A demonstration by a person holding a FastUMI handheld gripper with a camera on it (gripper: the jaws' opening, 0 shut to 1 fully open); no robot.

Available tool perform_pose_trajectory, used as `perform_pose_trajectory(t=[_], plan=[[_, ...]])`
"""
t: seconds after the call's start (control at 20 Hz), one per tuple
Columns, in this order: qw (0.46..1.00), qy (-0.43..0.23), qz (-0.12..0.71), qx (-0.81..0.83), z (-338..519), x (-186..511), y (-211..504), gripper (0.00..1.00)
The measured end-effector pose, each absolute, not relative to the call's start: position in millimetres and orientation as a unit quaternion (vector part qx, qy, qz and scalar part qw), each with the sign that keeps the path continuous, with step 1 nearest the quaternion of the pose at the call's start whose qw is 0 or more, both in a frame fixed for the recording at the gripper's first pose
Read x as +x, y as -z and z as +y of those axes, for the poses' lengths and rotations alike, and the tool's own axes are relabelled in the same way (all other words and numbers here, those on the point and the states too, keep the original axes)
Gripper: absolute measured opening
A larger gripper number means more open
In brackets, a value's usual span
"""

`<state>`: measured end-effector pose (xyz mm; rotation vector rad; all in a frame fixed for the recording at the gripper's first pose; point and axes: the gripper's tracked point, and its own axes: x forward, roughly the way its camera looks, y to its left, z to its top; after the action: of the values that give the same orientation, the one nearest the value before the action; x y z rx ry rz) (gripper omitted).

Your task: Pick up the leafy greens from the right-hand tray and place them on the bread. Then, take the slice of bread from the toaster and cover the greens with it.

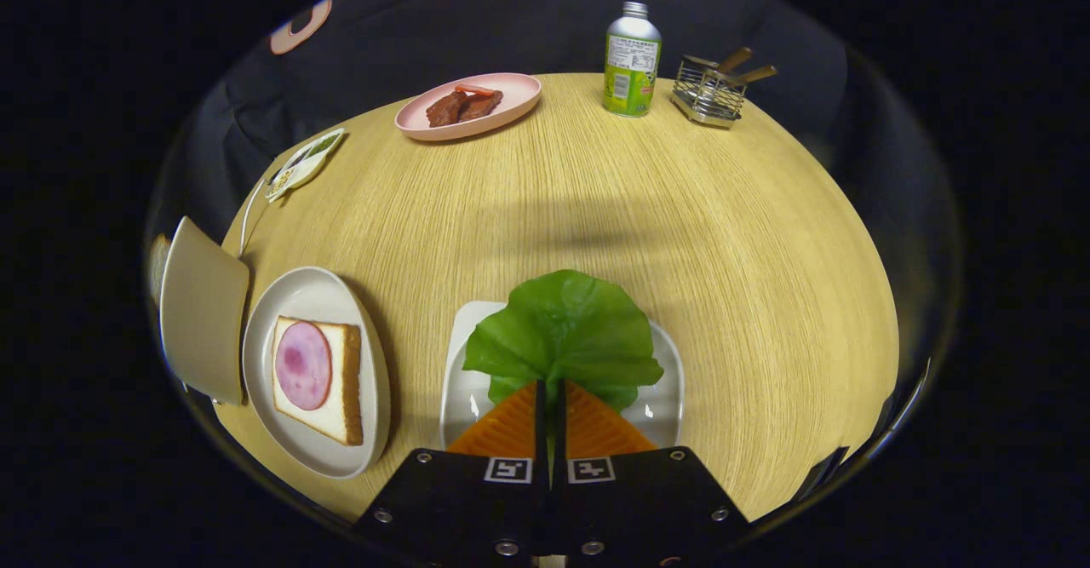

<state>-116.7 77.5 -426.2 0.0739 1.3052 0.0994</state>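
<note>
- Far side of the wooden table: a pink plate carrying brown meat pieces, a green-labelled bottle with a metal cap, and a wire caddy with two wooden handles sticking out of it.
- Left edge of the table: a small flat packet with a white cord running from it toward the toaster.
- The open stretch of table between the fingers and the far items carries nothing but a shadow.
- Left of the fingers: a round pale plate holding a slice of bread with a round pink ham slice lying on top.
- Just beyond that plate, further left: a beige toaster; what it holds cannot be made out.
- Right-hand tray, white, sits directly under and ahead of the fingertips.
- Leafy greens: one broad green leaf, fanning out ahead of the fingertips above the tray, its stem end caught between them.
- Gripper: fingers pressed together on the leaf's stem end, no gap visible between them.
</note>
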Motion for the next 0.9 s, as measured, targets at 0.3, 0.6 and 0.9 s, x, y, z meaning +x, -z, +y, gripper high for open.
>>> perform_pose_trajectory(t=[0.3,0.6,0.9], plan=[[0.809,-0.042,0.583,0.069,83.0,-112.4,392.4,0.01],[0.833,-0.067,0.544,0.081,102.9,-99.8,337.0,0.01],[0.828,-0.149,0.533,0.087,171.4,-103.6,301.4,0.00]])
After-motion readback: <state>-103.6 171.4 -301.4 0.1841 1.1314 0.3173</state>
